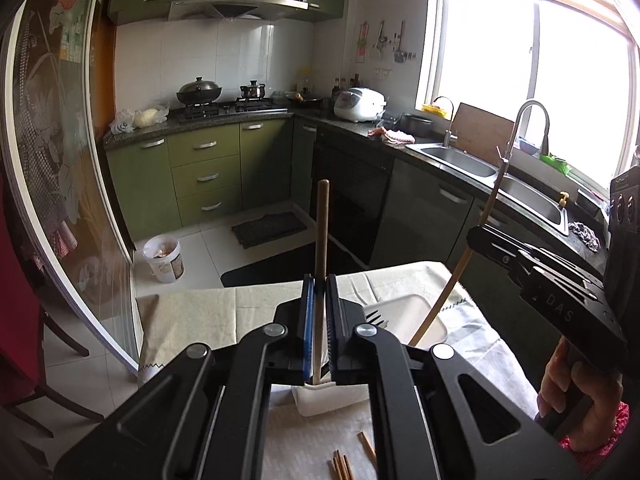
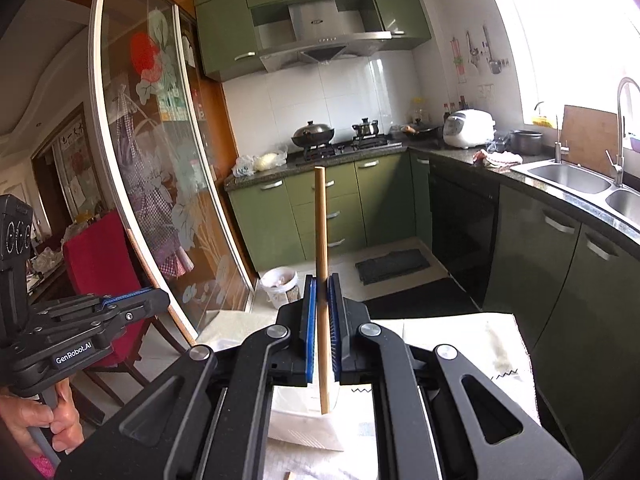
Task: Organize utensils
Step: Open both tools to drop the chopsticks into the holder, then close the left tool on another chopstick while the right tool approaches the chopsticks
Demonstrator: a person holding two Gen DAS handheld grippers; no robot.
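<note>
Fingers of both grippers pinch wooden sticks (image 1: 321,240) (image 2: 321,248); lower ends hidden, identity unclear.

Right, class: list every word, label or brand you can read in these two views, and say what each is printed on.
"GenRobot.AI": white label on the left gripper, right wrist view.
"DAS": raised letters on the right gripper, left wrist view; more may be cut off.
Range hood badge: too small to read.
Wall hanging with brush characters: too blurred to read.
Glass door stickers: unreadable.
</note>
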